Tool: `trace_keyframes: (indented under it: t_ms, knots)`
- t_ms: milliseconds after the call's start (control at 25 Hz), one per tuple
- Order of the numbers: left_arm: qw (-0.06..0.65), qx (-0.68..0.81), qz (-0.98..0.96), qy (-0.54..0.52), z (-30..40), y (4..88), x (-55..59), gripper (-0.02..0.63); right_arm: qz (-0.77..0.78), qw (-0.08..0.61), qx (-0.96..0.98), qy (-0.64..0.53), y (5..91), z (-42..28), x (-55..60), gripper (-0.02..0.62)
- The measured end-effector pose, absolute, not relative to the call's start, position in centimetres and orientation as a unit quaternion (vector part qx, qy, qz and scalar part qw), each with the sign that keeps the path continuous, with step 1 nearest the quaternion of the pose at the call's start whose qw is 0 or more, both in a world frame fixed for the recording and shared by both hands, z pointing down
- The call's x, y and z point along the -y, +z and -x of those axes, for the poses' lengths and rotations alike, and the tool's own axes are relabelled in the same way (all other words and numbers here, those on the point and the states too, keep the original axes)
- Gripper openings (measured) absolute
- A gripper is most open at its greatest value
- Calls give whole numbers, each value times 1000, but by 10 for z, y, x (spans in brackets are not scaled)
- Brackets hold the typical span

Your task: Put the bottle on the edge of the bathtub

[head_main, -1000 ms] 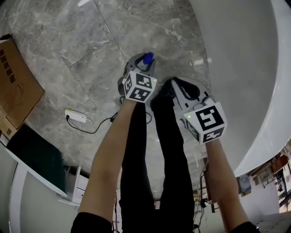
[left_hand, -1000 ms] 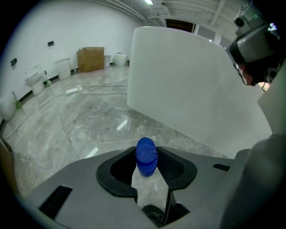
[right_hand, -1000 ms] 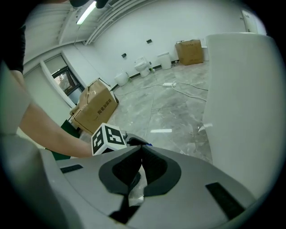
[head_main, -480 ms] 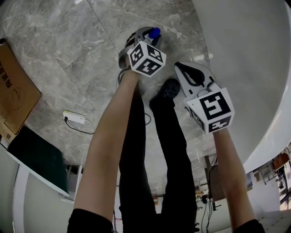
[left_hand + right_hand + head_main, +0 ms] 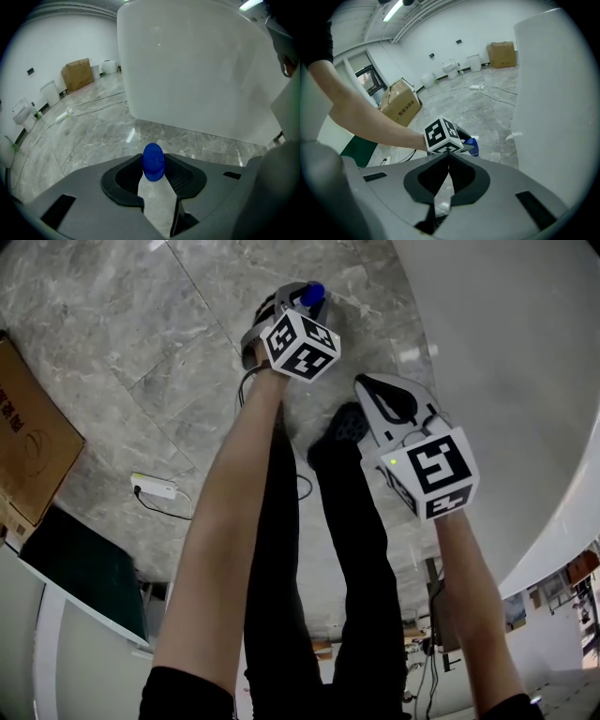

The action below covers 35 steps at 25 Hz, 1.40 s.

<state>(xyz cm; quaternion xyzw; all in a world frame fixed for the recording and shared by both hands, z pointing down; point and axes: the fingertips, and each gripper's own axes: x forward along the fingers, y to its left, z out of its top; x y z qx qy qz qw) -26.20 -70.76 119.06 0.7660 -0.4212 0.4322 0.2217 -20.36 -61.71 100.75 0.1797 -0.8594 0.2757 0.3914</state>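
Note:
My left gripper [image 5: 298, 296] is held out over the marble floor, shut on a clear bottle with a blue cap [image 5: 312, 293]. In the left gripper view the cap [image 5: 153, 161] sticks up between the two pads, and the bottle's clear body runs down between them. The white bathtub [image 5: 525, 381] curves along the right, and its outer wall [image 5: 197, 70] rises just ahead of the bottle. My right gripper [image 5: 373, 385] hangs nearer the tub wall [image 5: 562, 93], jaws shut with nothing in them. Its view shows the left gripper's marker cube [image 5: 442, 136] and the cap [image 5: 472, 146].
A cardboard box [image 5: 28, 442] lies at the left, with a white power strip [image 5: 155, 487] and its cable on the floor. A dark green panel [image 5: 80, 563] sits at lower left. The person's black-clad legs and shoe [image 5: 347, 427] stand below the grippers. More boxes [image 5: 77, 74] line the far wall.
The left gripper has carried the bottle forward, away from the person's body and up the head view. The right gripper has shifted only slightly.

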Motion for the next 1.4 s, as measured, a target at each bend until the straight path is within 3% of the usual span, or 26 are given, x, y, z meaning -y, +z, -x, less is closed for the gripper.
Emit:
trace_keyframes:
  t_ms: [480, 680, 1400]
  knots:
    - [204, 399, -774, 447, 255, 1197, 695, 133, -194, 388, 853, 289, 1010, 202, 617, 12]
    - [211, 394, -774, 449, 256, 1199, 691, 172, -198, 385, 853, 293, 1007, 203, 616, 12]
    - [209, 387, -774, 455, 262, 1197, 686, 172, -201, 383, 852, 294, 1002, 207, 614, 12]
